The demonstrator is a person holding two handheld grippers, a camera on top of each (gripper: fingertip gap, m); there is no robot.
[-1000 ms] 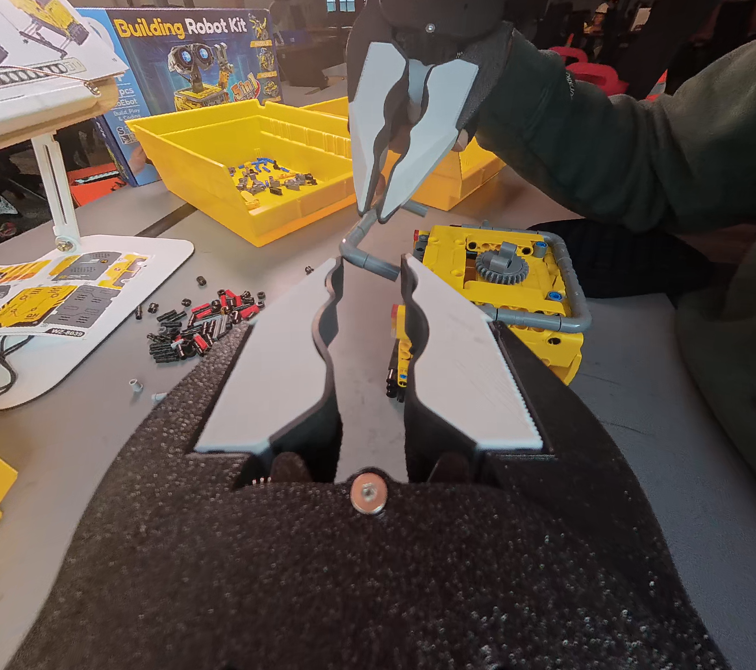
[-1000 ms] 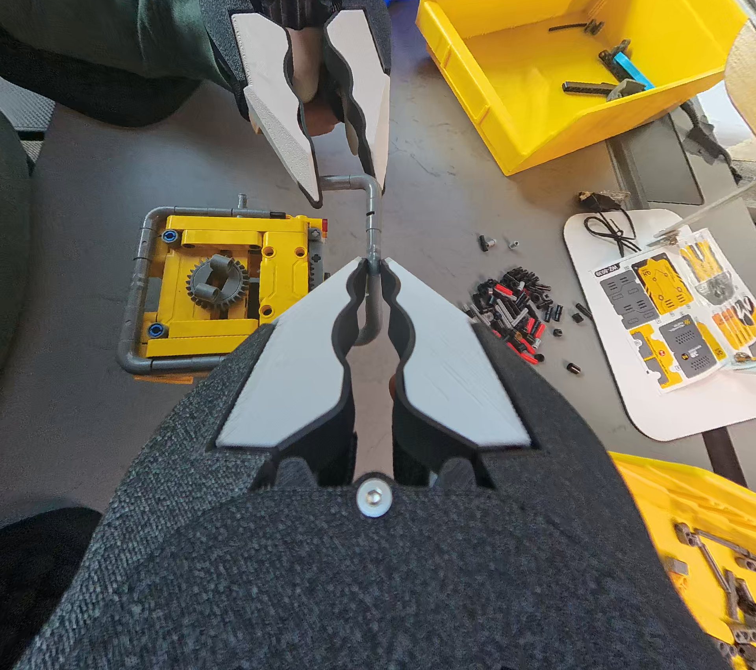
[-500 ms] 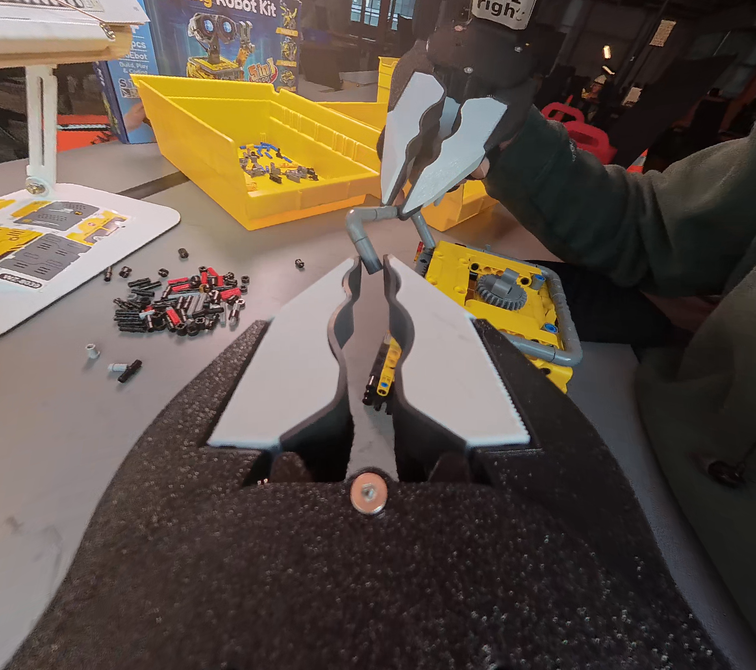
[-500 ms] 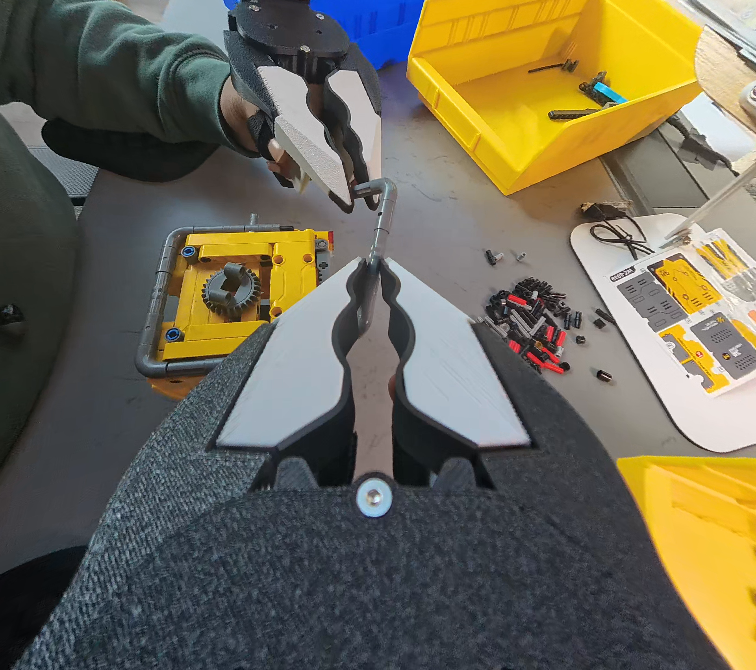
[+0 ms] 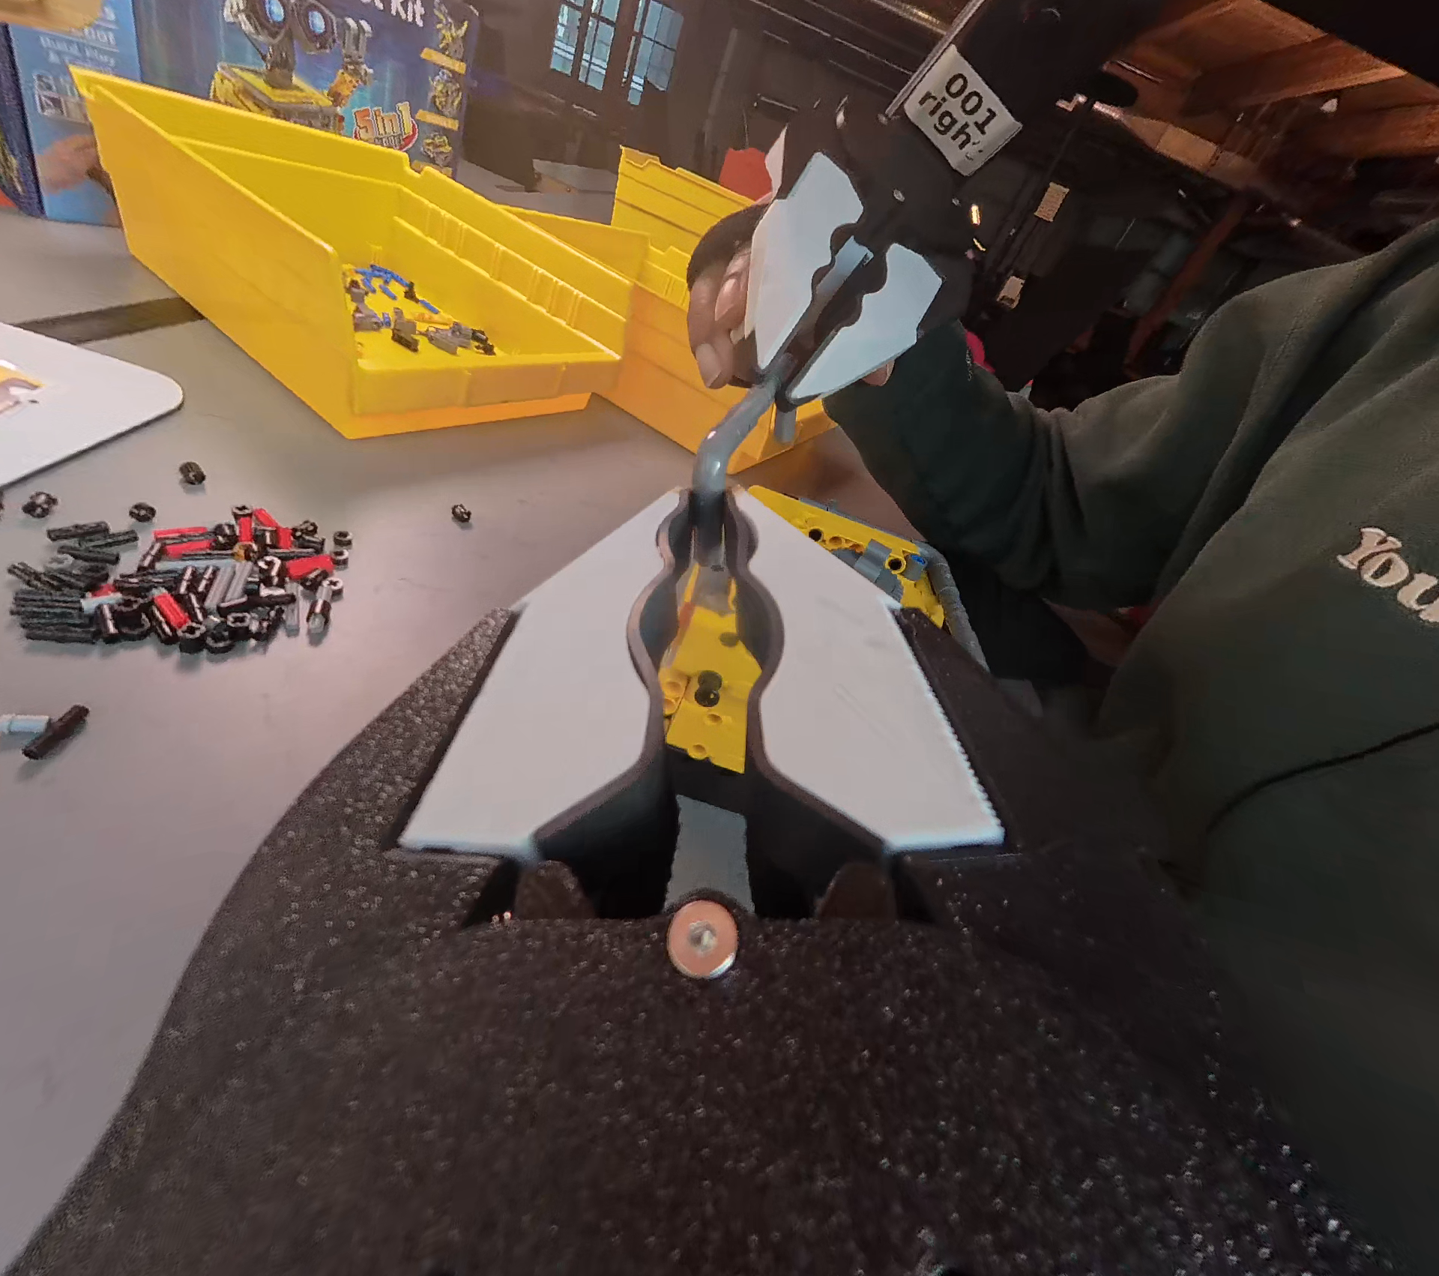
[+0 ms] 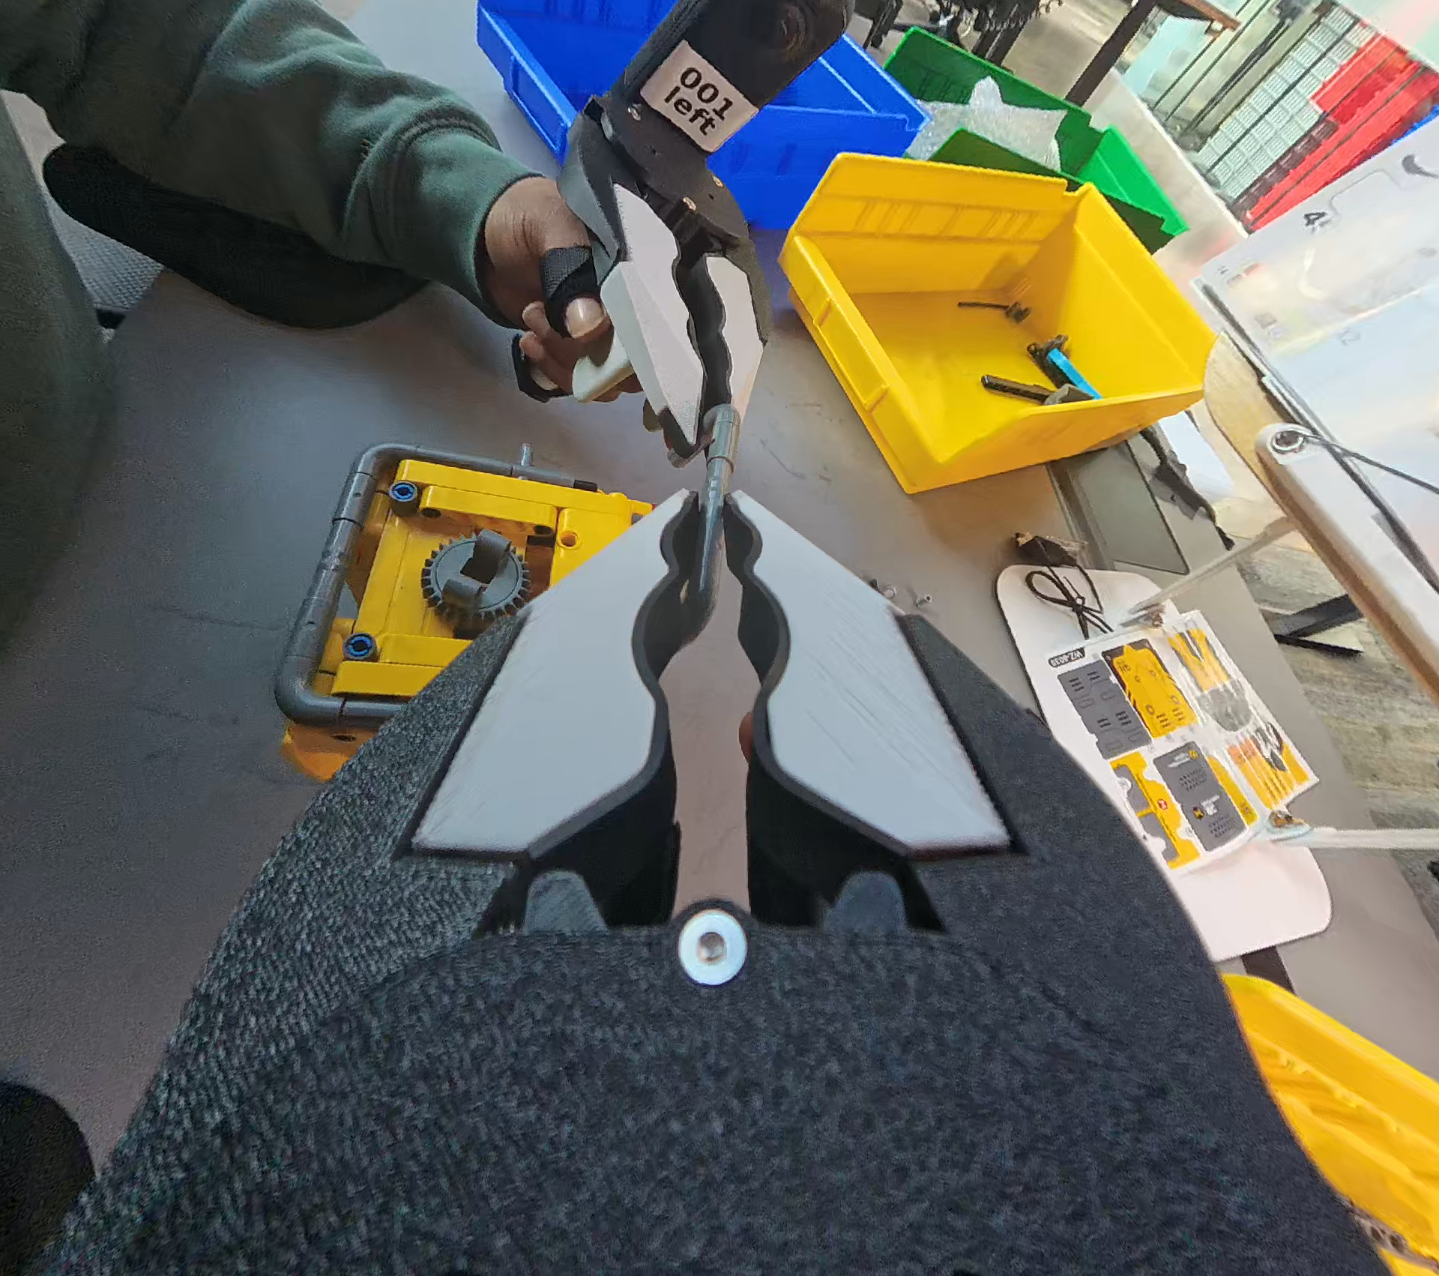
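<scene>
A grey bent tube piece (image 5: 728,436) is held in the air between both grippers. My left gripper (image 5: 705,497) is shut on its lower end. My right gripper (image 5: 779,386) is shut on its upper end. In the right wrist view the tube (image 6: 720,452) runs from my right gripper (image 6: 710,497) up to the left gripper (image 6: 701,436). A yellow brick assembly (image 6: 467,537) with a grey gear and a grey tube frame lies on the grey table, below and to the left of the grippers. In the left wrist view it (image 5: 705,662) shows through the gap between my fingers.
A pile of black and red pins (image 5: 179,584) lies on the table at left. Yellow bins (image 5: 311,273) (image 6: 973,335) hold a few parts. A blue bin (image 6: 623,16) and a green bin (image 6: 1012,125) stand behind. A white board with a sticker sheet (image 6: 1168,732) lies at right. A kit box (image 5: 296,16) stands at the back. My right fingertips sit around 4 cm from my left ones.
My left gripper has closed on the tube's free end. Both grippers have risen and tilted with the tube, away from the yellow assembly.
</scene>
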